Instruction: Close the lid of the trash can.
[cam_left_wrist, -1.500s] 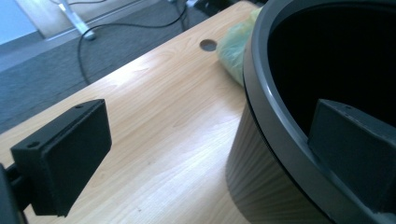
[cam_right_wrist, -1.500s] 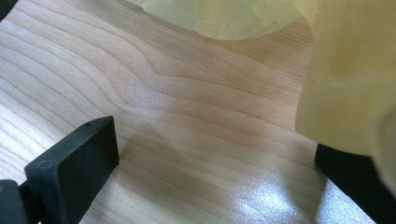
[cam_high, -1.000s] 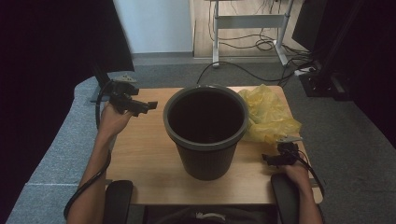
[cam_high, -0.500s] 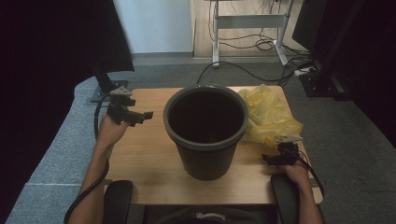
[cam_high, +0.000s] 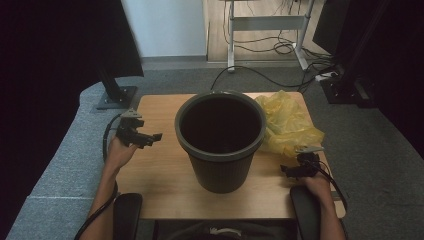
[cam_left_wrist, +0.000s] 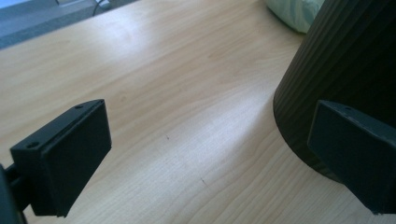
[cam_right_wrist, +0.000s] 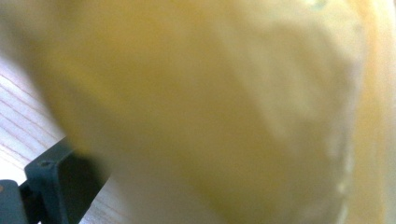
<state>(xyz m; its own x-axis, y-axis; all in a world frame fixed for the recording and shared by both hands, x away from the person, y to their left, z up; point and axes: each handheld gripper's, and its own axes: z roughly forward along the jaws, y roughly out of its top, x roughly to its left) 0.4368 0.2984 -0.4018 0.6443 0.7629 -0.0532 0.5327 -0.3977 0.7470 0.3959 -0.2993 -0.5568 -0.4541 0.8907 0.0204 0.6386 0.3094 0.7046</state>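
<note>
Jaws of the left gripper (cam_left_wrist: 205, 158) stand wide apart beside the bin (cam_high: 220, 142). Right gripper (cam_high: 300, 167) presses into the yellow bag (cam_high: 287, 125); I cannot tell its jaws' state.

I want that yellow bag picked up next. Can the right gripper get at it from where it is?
Probably yes. The right gripper sits just beside the yellow bag at the table's right edge, the bag looming close and blurred between its jaws, and the bin stands off to the side.

Table (cam_left_wrist: 154, 93) is pale smooth wood with a slight sheen. Bucket (cam_left_wrist: 345, 60) looks like dark ribbed matt plastic; bag (cam_high: 287, 125) is thin crinkly yellow plastic.
</note>
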